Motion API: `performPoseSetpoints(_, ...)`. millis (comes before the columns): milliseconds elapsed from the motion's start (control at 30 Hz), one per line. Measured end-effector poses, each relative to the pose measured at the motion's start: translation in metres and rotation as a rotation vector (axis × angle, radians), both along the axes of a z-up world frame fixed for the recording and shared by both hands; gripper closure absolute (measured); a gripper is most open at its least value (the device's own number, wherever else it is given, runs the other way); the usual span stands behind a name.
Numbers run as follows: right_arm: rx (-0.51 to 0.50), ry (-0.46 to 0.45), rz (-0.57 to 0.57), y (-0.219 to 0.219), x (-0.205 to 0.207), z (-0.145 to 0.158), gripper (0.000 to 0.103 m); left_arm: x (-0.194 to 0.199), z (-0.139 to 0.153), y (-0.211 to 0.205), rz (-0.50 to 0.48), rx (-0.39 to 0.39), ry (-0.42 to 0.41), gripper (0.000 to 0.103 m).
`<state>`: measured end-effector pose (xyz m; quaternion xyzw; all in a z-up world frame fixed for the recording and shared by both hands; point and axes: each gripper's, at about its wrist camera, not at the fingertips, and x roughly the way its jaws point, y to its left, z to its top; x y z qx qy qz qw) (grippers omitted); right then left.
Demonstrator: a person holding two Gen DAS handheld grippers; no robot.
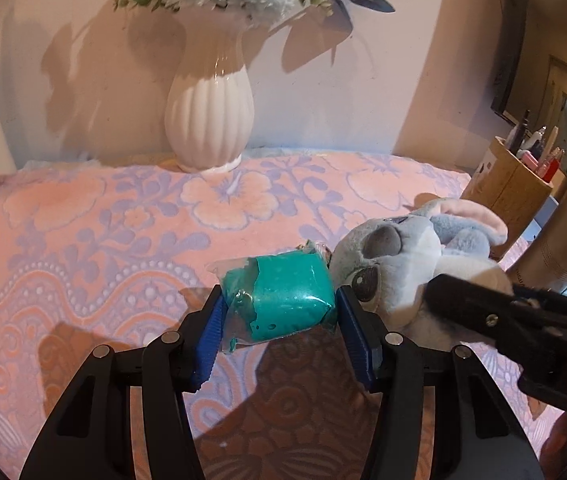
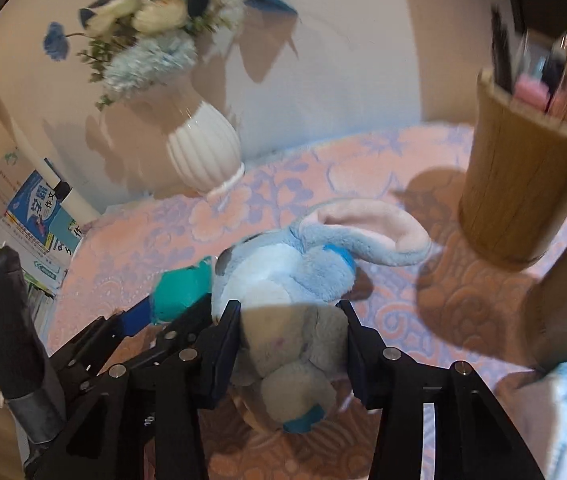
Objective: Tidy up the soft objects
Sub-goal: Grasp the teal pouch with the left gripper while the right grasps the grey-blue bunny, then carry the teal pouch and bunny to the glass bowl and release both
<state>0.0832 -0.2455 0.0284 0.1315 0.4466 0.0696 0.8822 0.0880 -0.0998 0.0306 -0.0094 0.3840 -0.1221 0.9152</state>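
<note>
A teal soft block (image 1: pixel 283 280) in torn clear wrap lies on the pink flowered cloth (image 1: pixel 123 220). My left gripper (image 1: pixel 279 295) is shut on it, with a blue pad pressed against each side. Right beside it lies a grey-blue plush toy (image 1: pixel 403 256) with long pink-lined ears. In the right wrist view the plush toy (image 2: pixel 283 264) sits between the black fingers of my right gripper (image 2: pixel 289 312), which is shut on its grey body. The teal block (image 2: pixel 179 288) and a blue left pad (image 2: pixel 135 316) show at that view's left.
A white ribbed vase (image 1: pixel 207 120) with flowers stands at the back against the wall. A wooden pen holder (image 2: pixel 523 184) stands at the back right. Books (image 2: pixel 31 216) are stacked off the cloth's left edge. A tan column (image 1: pixel 563 220) rises at the right.
</note>
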Motion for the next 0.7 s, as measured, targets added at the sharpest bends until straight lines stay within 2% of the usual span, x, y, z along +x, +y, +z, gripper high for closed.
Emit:
performPoseSetpoints(133,0.008,0.0,0.001,-0.003,-0.006,0.002,0.057,-0.007,0.003,-0.005,-0.002,0.036,-0.029,0.051)
performPoseSetpoints(267,0.031,-0.012,-0.001,-0.007,-0.013,0.006,0.057,-0.008,0.004,-0.005,-0.002,0.034,-0.039,0.051)
performPoseSetpoints(500,0.011,-0.053,-0.005,-0.006,-0.026,0.023,0.057,-0.01,0.004,-0.006,0.006,0.042,-0.038,0.051)
performPoseSetpoints(700,0.028,-0.106,-0.006,-0.013,-0.055,0.05,0.057,-0.032,0.023,-0.006,-0.022,0.01,-0.052,0.051)
